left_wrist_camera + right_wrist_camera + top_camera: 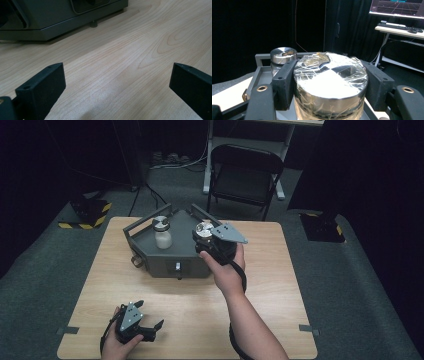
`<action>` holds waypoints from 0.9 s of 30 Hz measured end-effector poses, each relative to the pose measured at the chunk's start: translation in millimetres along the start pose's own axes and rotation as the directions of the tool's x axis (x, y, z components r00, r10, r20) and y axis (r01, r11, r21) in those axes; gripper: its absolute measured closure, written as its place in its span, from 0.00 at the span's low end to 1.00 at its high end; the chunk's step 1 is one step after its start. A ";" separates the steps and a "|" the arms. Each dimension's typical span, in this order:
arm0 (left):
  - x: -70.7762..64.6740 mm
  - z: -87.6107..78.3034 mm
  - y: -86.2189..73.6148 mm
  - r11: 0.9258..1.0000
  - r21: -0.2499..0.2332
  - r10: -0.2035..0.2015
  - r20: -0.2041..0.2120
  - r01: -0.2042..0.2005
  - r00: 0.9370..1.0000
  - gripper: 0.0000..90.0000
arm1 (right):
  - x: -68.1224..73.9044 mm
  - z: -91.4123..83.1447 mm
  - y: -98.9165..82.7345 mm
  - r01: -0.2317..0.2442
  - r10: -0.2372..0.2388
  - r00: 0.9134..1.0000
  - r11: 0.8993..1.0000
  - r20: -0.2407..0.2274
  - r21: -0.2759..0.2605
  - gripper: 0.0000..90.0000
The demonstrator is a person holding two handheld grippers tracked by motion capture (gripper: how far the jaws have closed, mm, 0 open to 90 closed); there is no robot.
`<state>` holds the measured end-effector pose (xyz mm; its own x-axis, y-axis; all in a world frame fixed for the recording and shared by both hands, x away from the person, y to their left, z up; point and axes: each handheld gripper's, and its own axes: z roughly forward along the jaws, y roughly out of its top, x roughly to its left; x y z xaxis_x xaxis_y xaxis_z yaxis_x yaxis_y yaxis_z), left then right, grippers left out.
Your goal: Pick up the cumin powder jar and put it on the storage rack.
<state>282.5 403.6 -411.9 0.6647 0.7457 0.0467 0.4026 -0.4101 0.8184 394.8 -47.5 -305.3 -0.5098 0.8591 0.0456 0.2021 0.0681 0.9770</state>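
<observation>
While the right hand grips its tool above the tray, the scene stands like this:

Right claw [329, 87]: closed on a jar with a shiny metal lid wrapped in clear film; one black jaw presses each side of the lid.
Held jar [203, 230]: lifted over the right part of the grey tray, upright, its lid facing up; in the right gripper view its body below the lid is cut off by the frame edge.
Second jar [162, 234]: white body, bare metal lid, standing upright in the left part of the tray, apart from the held one.
Tray [177, 265]: dark grey, angular, with raised rails, sitting at the far middle of the worktop [270, 285].
Left claw [150, 327]: jaws spread wide with nothing between them, resting low at the near left corner of the worktop, well apart from the tray.
Chair [245, 175]: black, folding, on the floor beyond the worktop.
</observation>
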 end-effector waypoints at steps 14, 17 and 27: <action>0.8 0.0 -0.1 1.000 -0.001 -0.007 0.005 0.007 1.000 0.01 | -2.1 30.6 2.0 0.005 -0.006 1.000 1.000 0.013 0.027 0.39; 1.6 -0.2 0.2 1.000 0.001 -0.004 0.008 0.004 1.000 0.01 | -1.8 38.3 3.1 0.008 -0.008 1.000 0.999 0.015 0.035 0.39; 3.8 -0.4 -0.7 1.000 -0.003 -0.012 0.014 0.012 1.000 0.01 | -1.8 61.9 2.4 0.000 -0.001 1.000 0.999 0.016 0.052 0.39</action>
<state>284.5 406.9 -412.1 0.6684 0.7432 0.0292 0.4082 -0.3994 0.8209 448.0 -17.4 -315.9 -0.4966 0.8670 0.0415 0.2454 0.0944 0.9648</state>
